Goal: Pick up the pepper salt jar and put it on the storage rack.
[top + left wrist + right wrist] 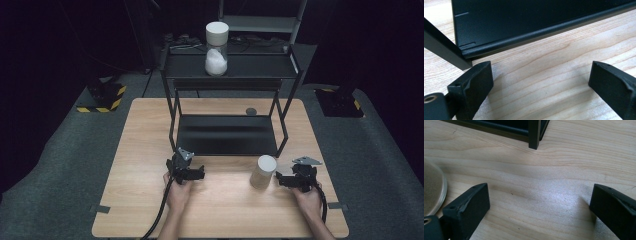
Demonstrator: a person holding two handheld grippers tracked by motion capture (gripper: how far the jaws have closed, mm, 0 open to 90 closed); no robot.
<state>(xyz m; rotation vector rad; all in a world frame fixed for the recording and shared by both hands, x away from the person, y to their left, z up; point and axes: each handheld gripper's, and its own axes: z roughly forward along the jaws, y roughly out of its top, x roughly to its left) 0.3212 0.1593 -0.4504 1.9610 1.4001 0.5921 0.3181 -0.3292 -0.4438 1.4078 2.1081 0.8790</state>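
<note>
My left gripper (pixel 186 166) rests low over the wooden table (pixel 145 130), just in front of the front left leg of a black two-tier shelf (pixel 227 135). In the left gripper view its jaws stand wide open around bare wood (pixel 541 82), with the shelf's lower tray edge (pixel 524 37) close ahead. My right gripper (pixel 299 174) sits at the front right, also open with nothing between its jaws (pixel 540 205). A jar of beige powder with a white lid (pixel 263 171) stands just left of it, its side showing at the left edge of the right gripper view (pixel 432 187).
A second jar (pixel 216 49) with a white lid and white contents stands on the shelf's top tier. A small grey disc (pixel 251 111) lies on the table behind the shelf. The shelf's front right leg (pixel 534 135) stands ahead of the right gripper. Cables trail off the front edge.
</note>
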